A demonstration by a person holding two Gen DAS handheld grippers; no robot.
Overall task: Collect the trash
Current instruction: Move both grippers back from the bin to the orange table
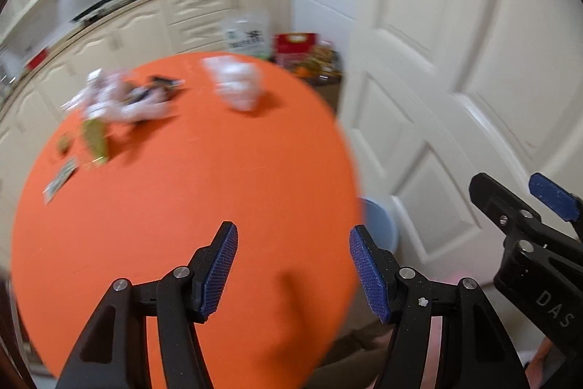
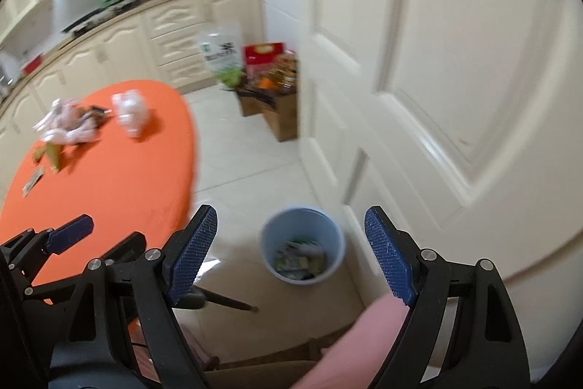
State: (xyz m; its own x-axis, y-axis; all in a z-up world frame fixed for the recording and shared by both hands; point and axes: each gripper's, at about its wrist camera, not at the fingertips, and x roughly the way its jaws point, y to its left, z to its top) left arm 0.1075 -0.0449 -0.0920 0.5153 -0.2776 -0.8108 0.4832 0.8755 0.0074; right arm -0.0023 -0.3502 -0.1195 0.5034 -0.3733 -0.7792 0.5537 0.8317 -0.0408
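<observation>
White letters "DAS" are showing on the black body of the right claw (image 1: 510,195); print on the floor bag (image 2: 221,55) is staying too blurred to read.

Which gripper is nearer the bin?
Right. The right gripper hangs open almost above the blue bin on the floor; the left gripper is open over the orange table beside it.
</observation>
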